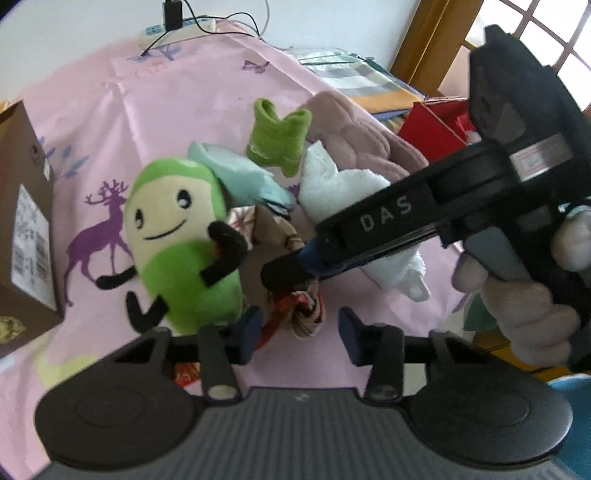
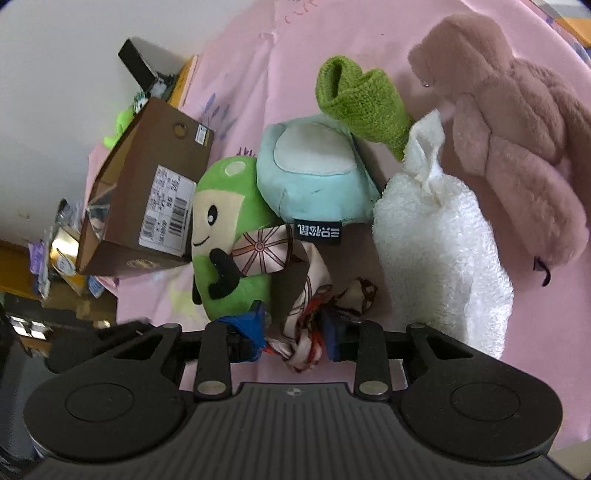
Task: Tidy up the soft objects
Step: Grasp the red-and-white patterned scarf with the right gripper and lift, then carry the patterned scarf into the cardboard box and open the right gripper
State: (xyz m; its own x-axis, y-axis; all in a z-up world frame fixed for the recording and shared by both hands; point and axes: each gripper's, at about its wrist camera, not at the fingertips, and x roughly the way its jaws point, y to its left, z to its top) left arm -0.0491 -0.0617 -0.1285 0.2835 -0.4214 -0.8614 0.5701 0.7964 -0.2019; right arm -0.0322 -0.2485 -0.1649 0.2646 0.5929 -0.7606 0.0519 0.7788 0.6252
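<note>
A pile of soft things lies on the pink sheet [image 1: 177,92]: a green smiling plush [image 1: 181,236], a light blue plush [image 2: 314,173], a green knitted piece [image 1: 279,136], a white towel [image 2: 439,254], a mauve braided plush [image 2: 517,147] and a patterned scarf [image 2: 306,321]. My right gripper [image 2: 295,338] is shut on the scarf, close to the sheet; it shows in the left wrist view [image 1: 291,273] reaching in from the right. My left gripper [image 1: 297,332] is open just behind the scarf, beside the green plush, holding nothing.
A brown cardboard box [image 2: 147,199] stands left of the pile, touching the green plush. A power strip with cables [image 1: 177,26] lies at the sheet's far edge. Folded cloths and a red box [image 1: 432,125] sit at the right. Clutter fills the floor at left [image 2: 62,258].
</note>
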